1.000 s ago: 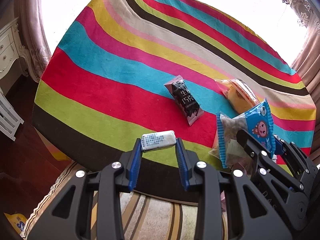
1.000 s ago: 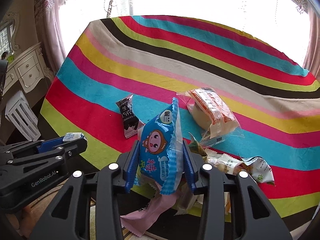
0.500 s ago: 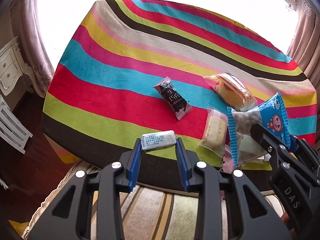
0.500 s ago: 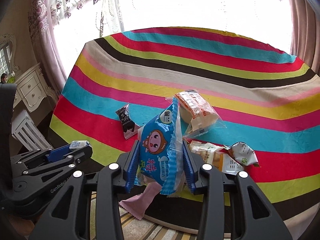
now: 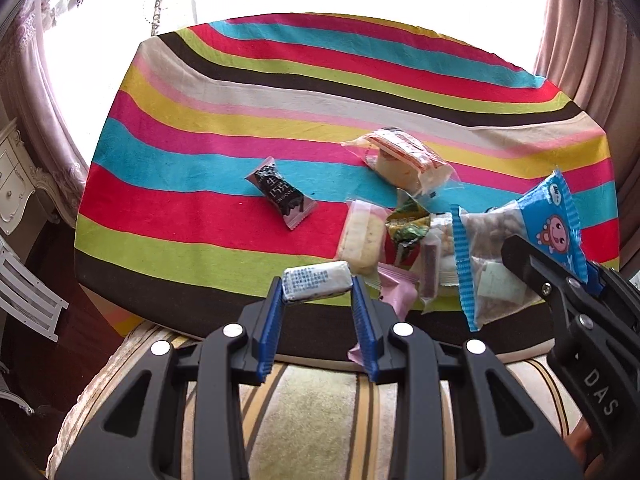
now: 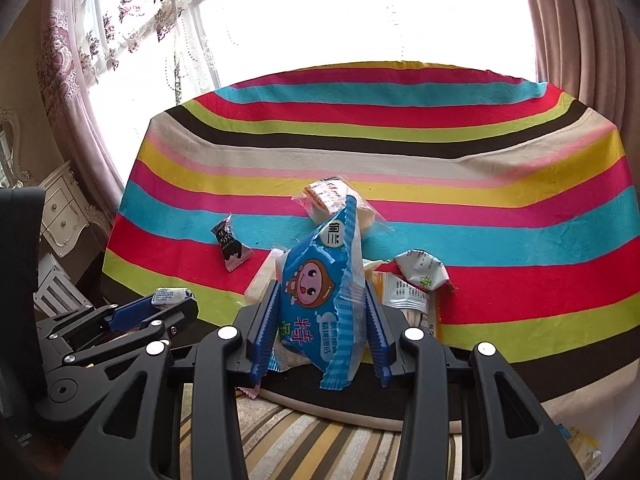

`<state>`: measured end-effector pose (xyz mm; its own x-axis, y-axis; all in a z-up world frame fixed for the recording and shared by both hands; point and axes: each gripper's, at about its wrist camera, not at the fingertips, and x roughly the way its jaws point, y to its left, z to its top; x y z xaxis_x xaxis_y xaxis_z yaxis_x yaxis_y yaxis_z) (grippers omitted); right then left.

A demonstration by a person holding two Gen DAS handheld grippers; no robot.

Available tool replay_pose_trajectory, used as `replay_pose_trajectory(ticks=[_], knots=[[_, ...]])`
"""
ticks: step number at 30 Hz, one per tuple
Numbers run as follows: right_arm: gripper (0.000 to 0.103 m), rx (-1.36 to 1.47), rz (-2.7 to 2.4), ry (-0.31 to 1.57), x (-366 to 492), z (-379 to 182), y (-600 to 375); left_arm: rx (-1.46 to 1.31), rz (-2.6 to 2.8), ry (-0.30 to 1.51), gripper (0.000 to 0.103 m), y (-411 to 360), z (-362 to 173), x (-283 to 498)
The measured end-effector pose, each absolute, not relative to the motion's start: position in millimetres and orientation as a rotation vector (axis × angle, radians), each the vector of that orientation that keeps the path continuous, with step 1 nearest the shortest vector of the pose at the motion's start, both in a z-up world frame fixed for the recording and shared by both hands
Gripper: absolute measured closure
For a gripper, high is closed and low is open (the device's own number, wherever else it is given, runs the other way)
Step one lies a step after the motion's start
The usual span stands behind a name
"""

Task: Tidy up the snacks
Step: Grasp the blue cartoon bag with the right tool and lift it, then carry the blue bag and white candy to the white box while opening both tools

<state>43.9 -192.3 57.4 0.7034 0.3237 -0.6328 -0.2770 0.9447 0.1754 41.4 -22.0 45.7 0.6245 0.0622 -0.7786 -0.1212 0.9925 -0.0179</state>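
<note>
Left gripper (image 5: pixel 316 300) clamps small white wrapped candy (image 5: pixel 316 283), right gripper (image 6: pixel 320 320) clamps blue cartoon-print snack bag (image 6: pixel 320 300), both held off striped tablecloth (image 5: pixel 200 216) (probably for sorting).

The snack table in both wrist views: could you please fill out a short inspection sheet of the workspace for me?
Surface: striped tablecloth covers the table; far half bare.
Job's things: black chocolate packet lies alone; orange-striped cake packet beyond a loose snack pile near the front edge.
Clutter: nothing seen besides snacks.
Grippers: left gripper shut on a small white packet; right gripper shut on a blue cartoon bag, both held off the cloth.
Cables: nothing seen.
Surroundings: bright window with curtains, white dresser at left, striped rug below.
</note>
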Motion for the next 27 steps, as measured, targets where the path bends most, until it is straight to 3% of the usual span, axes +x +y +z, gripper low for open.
replay_pose_trajectory(ticks=[27], knots=[[0.064, 0.235, 0.061, 0.746, -9.9, 48.4, -341.6, 0.05, -0.274, 0.989, 0.069, -168.9, 38.1, 31.6]])
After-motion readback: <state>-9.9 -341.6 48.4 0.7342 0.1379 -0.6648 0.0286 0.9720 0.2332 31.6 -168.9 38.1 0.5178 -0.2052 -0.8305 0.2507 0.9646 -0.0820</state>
